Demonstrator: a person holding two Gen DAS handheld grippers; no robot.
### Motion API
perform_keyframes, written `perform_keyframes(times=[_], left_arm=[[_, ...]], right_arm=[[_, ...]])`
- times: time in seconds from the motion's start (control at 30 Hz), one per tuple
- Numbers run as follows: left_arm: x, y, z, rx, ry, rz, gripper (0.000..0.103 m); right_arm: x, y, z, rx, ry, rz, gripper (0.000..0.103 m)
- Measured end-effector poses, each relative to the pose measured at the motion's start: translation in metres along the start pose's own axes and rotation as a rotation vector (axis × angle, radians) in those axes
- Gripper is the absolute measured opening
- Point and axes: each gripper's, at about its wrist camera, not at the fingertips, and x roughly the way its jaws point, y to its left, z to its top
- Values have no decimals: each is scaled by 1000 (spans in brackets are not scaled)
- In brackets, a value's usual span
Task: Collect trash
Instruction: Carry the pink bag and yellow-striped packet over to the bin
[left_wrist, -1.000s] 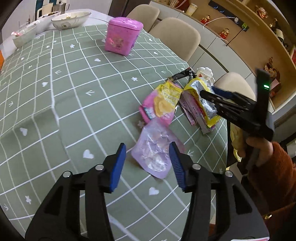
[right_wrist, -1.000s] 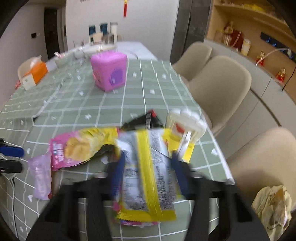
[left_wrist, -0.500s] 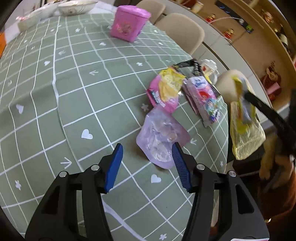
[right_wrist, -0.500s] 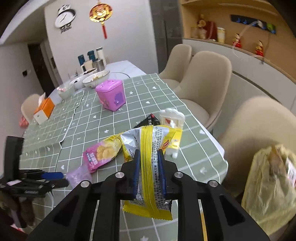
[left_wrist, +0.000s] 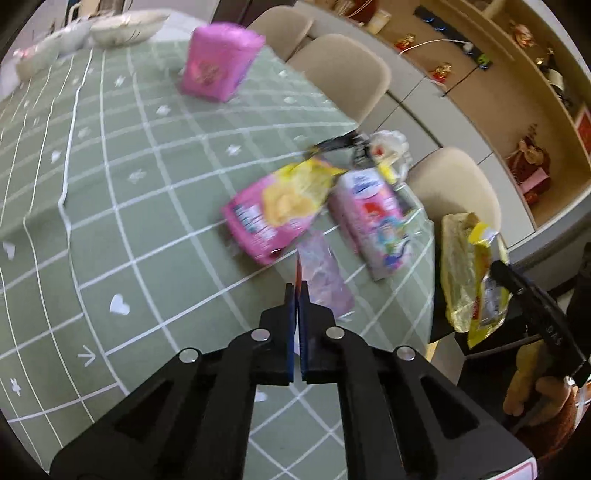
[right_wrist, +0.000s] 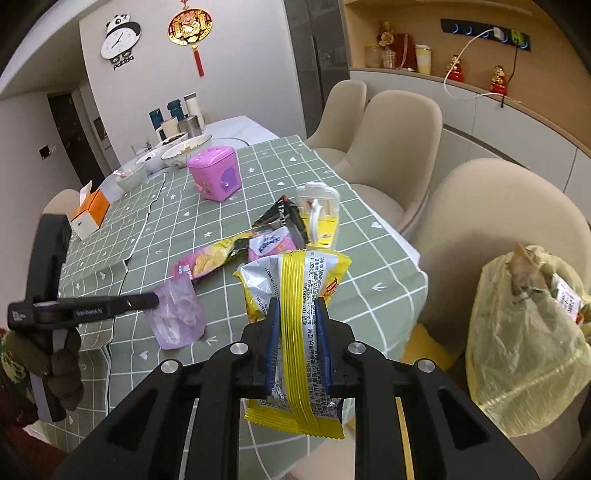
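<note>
the right hand-held gripper (right_wrist: 295, 328) is clamping a yellow snack wrapper (right_wrist: 295, 295) just off the counter (right_wrist: 369, 266) edge, with the yellow trash bag (right_wrist: 524, 332) hanging to its right beside a chair (right_wrist: 498, 206). the left hand-held gripper (left_wrist: 297, 284) is pinching a purple pouch (left_wrist: 325, 273) by one thin edge over the counter. risk: that slim grip is likely to slip. risk: the bag mouth is looking slack, so a drop may miss. open room is lying between counter edge and chair.
</note>
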Motion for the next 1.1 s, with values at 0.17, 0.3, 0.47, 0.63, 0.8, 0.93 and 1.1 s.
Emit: perform_keyframes(times=[0.17,0.3,0.47,0.63,0.8,0.93,1.1], left_arm=[[-25,-30,19,39,-66,-46,1],[-45,-68,44,107,-140,-85,1],[-57,-128,73,203,-224,-145,1],[-53,-193,93,301,-272,-212,1],[-30,-262,100,378,-270,-297,1],[-3,-311,97,413,-229,-354,1],[34,-360,92,456,-171,-389,1]], right_arm=[[-21,-9,6,1,-41,-18,19],[-47,-19,17,-11,-108,-47,19],[-84,-44,33,-23,-191,-105,19],[-126,-86,47,-22,-269,-184,19],[-160,-136,49,10,-321,-256,19],[-181,-176,41,41,-347,-307,19],[-196,-224,28,80,-359,-349,19]])
